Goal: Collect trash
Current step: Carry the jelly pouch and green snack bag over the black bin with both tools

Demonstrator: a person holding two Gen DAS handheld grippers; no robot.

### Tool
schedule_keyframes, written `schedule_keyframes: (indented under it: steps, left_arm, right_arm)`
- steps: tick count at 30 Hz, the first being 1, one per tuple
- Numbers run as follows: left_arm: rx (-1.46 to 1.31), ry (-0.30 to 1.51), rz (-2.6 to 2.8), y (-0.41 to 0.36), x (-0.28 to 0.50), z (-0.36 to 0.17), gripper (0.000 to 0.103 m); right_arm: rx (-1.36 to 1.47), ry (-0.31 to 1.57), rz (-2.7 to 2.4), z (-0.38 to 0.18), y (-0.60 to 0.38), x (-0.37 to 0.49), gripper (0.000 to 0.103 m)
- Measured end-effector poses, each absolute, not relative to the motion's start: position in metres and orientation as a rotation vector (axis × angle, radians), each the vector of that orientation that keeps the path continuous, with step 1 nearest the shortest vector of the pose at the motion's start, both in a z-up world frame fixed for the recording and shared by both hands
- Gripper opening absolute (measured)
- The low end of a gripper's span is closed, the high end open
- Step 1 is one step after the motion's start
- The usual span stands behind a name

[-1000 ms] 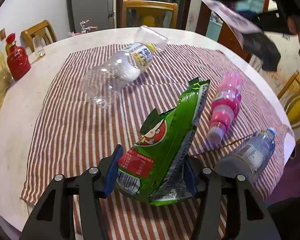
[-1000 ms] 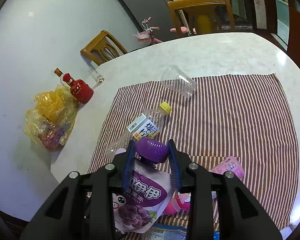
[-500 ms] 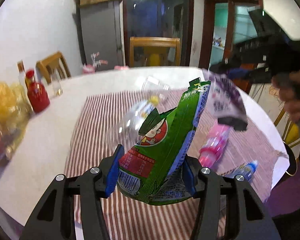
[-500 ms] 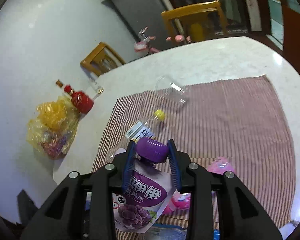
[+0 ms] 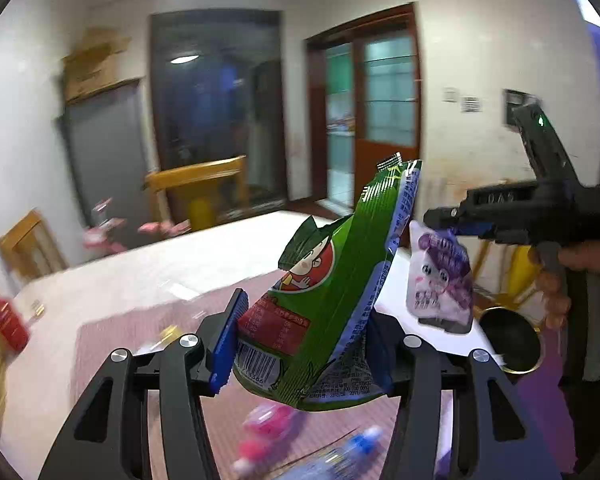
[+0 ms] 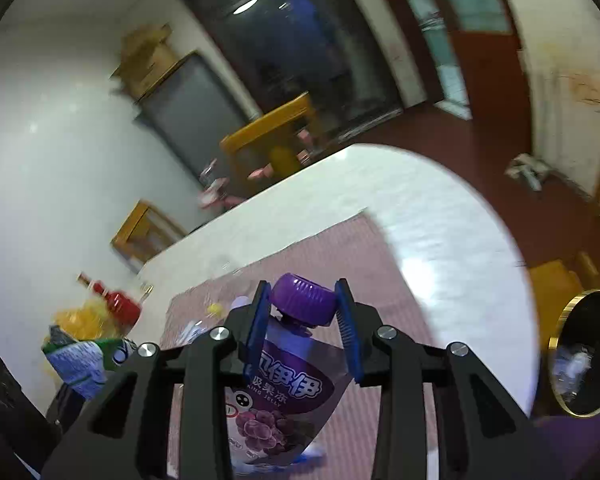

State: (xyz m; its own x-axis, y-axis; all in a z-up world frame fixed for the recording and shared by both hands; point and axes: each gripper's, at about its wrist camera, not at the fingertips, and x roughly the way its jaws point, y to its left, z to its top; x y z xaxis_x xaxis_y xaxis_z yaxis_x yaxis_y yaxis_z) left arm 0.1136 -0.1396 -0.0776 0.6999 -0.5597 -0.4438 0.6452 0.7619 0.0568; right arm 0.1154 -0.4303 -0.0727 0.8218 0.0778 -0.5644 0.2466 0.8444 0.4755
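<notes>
My left gripper (image 5: 304, 340) is shut on a green snack bag (image 5: 332, 280), held up in the air above the striped cloth (image 5: 112, 336). My right gripper (image 6: 302, 314) is shut on the purple cap (image 6: 303, 300) of a jelly pouch (image 6: 284, 396), which hangs below the blue pads. In the left wrist view the same pouch (image 5: 442, 280) dangles from the right gripper, held by a hand (image 5: 560, 280) at the right. A black bin with a gold rim (image 6: 586, 354) stands beside the table on the right, also seen as the bin (image 5: 508, 340) past the table edge.
A pink bottle (image 5: 264, 428) and a blue-capped bottle (image 5: 340, 452) lie on the cloth below the left gripper. A red bottle (image 6: 118, 302) and a yellow bag (image 6: 80, 320) sit at the table's left. Wooden chairs (image 6: 272, 132) ring the round white table (image 6: 420, 216).
Both grippers have lifted off the table with their items and swung to the right toward the bin; the views now tilt up and show the room, and the bin has come into sight.
</notes>
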Motion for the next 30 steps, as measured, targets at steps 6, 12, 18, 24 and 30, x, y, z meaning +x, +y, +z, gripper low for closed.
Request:
schedule_keyframes:
  steps: [6,12,18,24,30]
  left_arm:
    - [0.252,0.374,-0.838,-0.223,0.090,-0.066,0.053]
    - [0.265,0.365,-0.971,-0.296,0.069,-0.069,0.053]
    - [0.279,0.387,-1.058,-0.347,0.054,-0.078,0.053]
    - [0.311,0.411,-1.076,-0.364,0.051,-0.088,0.054]
    - [0.327,0.439,-1.074,-0.376,0.055,-0.096,0.054]
  right_arm:
    - [0.631,0.524,-0.275,-0.074,-0.506,0.046,0.033]
    - [0.693,0.460,-0.483,-0.088,-0.572,-0.022,0.033]
    - [0.734,0.453,-0.643,-0.113,-0.619,-0.057,0.033]
    - [0.744,0.573,-0.834,-0.175,-0.667,-0.071,0.033]
    - [0.754,0.754,-0.992,-0.265,-0.711,-0.069,0.034]
